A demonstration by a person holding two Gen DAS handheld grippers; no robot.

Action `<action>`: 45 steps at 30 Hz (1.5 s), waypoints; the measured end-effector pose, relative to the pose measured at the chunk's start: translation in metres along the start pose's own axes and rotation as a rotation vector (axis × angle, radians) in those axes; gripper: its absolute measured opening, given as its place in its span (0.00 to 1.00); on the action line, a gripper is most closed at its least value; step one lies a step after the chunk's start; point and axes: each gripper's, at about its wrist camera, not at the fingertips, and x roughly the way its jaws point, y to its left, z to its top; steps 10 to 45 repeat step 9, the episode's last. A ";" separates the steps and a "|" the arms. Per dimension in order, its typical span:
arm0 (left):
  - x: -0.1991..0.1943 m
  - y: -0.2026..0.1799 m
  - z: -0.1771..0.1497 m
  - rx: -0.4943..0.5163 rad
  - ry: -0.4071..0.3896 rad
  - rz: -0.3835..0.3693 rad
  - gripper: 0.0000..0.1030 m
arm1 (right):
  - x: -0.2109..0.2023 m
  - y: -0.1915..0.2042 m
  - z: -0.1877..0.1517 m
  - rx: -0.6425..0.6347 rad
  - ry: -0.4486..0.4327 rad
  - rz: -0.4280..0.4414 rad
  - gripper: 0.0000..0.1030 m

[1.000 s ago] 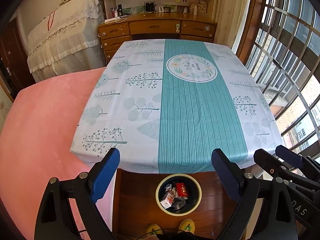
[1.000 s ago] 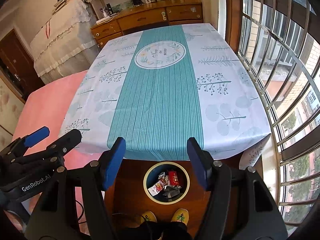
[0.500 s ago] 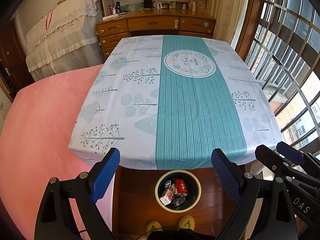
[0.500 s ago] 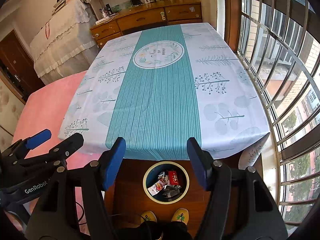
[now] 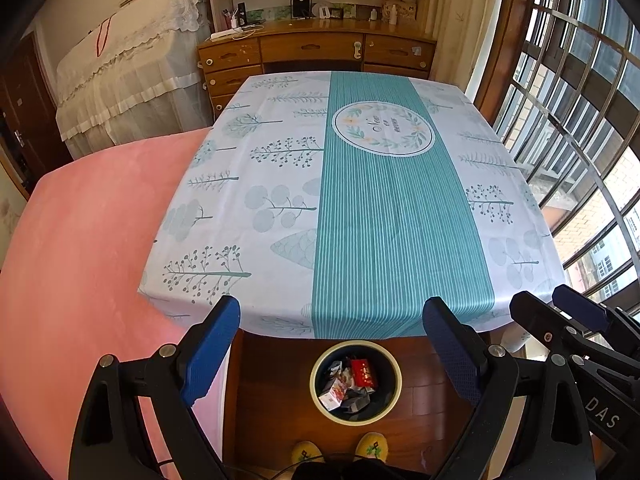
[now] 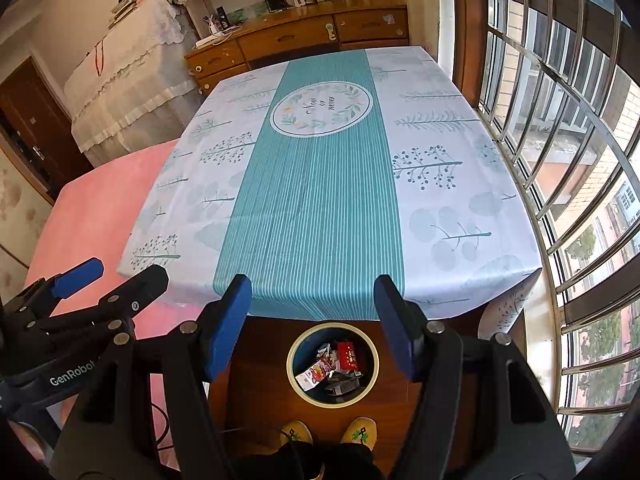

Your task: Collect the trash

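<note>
Left gripper (image 5: 334,344) open, blue pads wide apart with nothing between them, hanging above the near edge of the bench (image 5: 280,152). Right gripper (image 6: 312,322) likewise open and empty, aimed down over the same edge.

Bench covered by a white leaf-print cloth with a teal striped band (image 6: 316,208) down the middle; cloth hanging over the near edge, and one corner drooping at the near right in the right wrist view. Trash bin (image 5: 394,394), round with a pale rim, standing on the wooden floor (image 5: 272,392) just below and in front of the near edge, between the pads in both views. Trash (image 5: 352,382) already inside: a red packet, a white carton and dark wrappers. Yellow slippers (image 6: 362,432) just behind the bin.

Open room: the whole cloth surface ahead, plus the floor strip around the bin. Left side bounded by a pink bed (image 5: 80,240) right beside the bench; right side by barred windows (image 6: 560,140); far end by a wooden dresser (image 5: 316,50).

Left wrist view alone: more of the pink bed, and the right gripper entering at the lower right. Right wrist view alone: the left gripper at the lower left, trees outside the bars.
</note>
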 end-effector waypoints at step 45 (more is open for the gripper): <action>-0.001 -0.004 0.001 0.002 0.000 -0.004 0.87 | 0.000 0.001 0.000 -0.002 0.000 0.004 0.59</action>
